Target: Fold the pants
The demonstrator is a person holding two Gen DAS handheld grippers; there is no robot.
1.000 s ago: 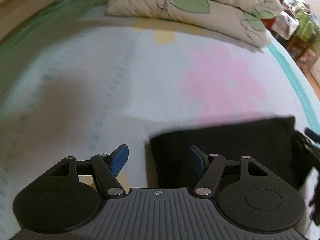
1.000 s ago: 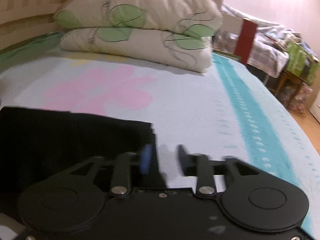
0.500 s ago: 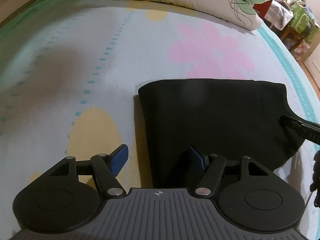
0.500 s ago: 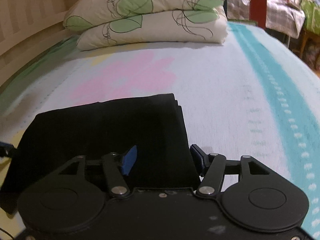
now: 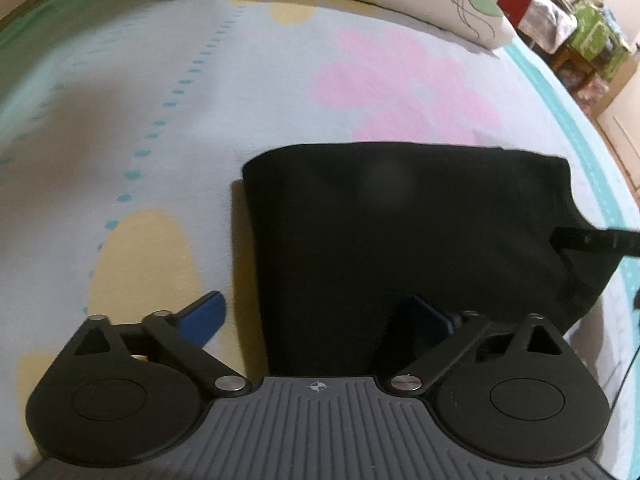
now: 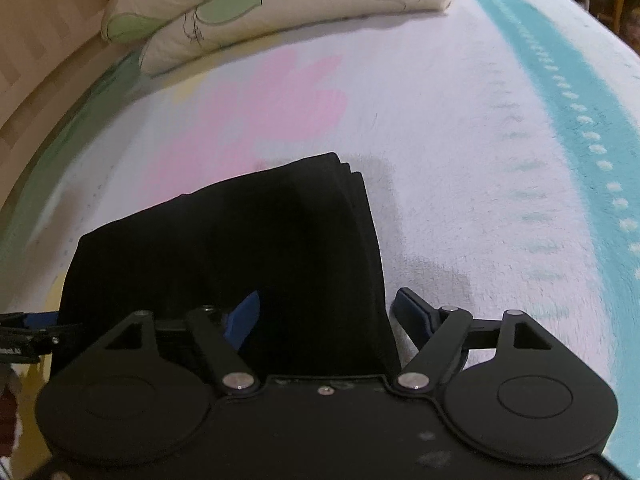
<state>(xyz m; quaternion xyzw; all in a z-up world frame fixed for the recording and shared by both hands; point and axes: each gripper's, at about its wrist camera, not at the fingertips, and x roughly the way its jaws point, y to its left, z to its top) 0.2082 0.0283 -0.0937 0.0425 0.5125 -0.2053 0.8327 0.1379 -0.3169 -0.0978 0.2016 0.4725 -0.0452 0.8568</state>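
The black pants [image 5: 400, 240] lie folded into a compact stack on the bed, also in the right wrist view [image 6: 240, 248], where several layered edges show at the far right corner. My left gripper [image 5: 316, 320] is open above the stack's left edge, one blue pad [image 5: 204, 316] over the sheet, the other over the cloth. My right gripper [image 6: 326, 314] is open over the stack's right edge. Its finger [image 5: 592, 240] reaches in from the right in the left wrist view. Both hold nothing.
The bed sheet [image 5: 200, 100] is pale with pink and yellow flowers and a teal stripe [image 6: 560, 80]. Two leaf-print pillows [image 6: 260, 8] lie at the head of the bed. Furniture and clutter [image 5: 584, 40] stand beyond the bed's right side.
Both grippers have risen and tilted down, so the folded pants now show whole beneath them. The jaws stay open and the pants have not moved.
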